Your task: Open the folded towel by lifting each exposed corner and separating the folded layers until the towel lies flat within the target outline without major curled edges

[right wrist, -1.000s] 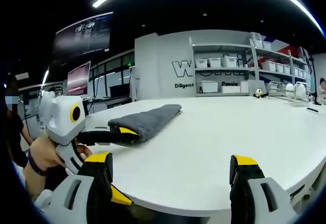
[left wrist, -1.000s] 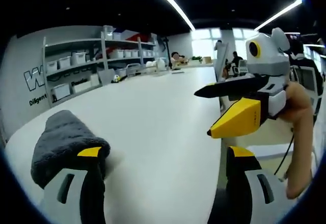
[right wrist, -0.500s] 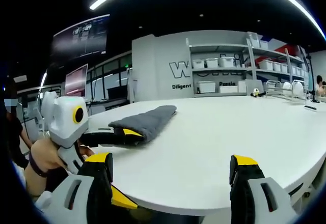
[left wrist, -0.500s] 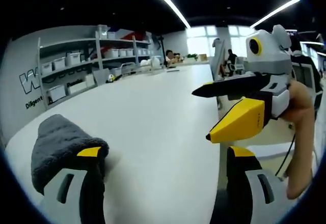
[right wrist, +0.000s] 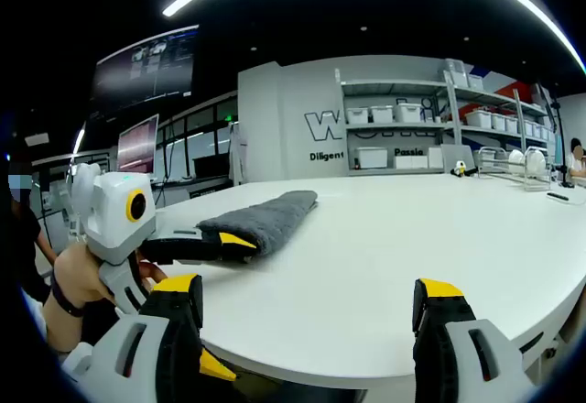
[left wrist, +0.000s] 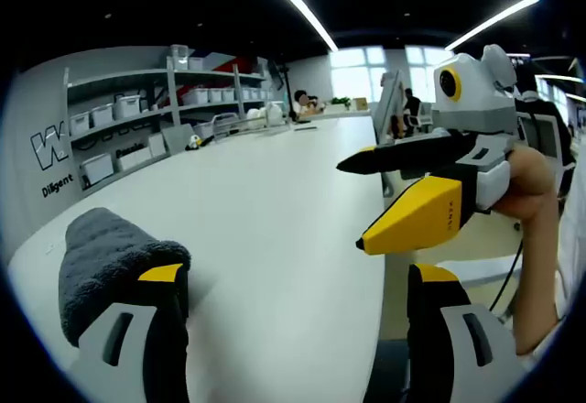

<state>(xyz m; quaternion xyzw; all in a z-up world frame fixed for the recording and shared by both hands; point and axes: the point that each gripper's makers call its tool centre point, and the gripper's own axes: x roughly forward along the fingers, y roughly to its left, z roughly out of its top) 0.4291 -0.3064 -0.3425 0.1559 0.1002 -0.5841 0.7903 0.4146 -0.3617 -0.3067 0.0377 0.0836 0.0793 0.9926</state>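
Observation:
A folded grey towel (left wrist: 108,255) lies on the white table (left wrist: 275,192), near its rounded end. My left gripper (left wrist: 298,279) is open, and its left jaw tip sits against the towel's near end. In the right gripper view the towel (right wrist: 267,216) lies left of centre, with the left gripper (right wrist: 231,302) coming in from the left, one jaw at the towel's end and the other below the table edge. My right gripper (right wrist: 309,286) is open over the table's near edge. In the left gripper view the right gripper (left wrist: 354,203) hangs with nothing between its jaws.
Shelves with white bins (right wrist: 403,133) line the grey back wall. Small items (left wrist: 265,119) stand at the table's far end, where people sit. Wall screens (right wrist: 137,142) hang at the left. A hand (left wrist: 536,238) holds the right gripper off the table's edge (left wrist: 389,266).
Both views have drifted a little. The right gripper has edged left, further over the table, in the left gripper view. The towel lies as before and both grippers stay open.

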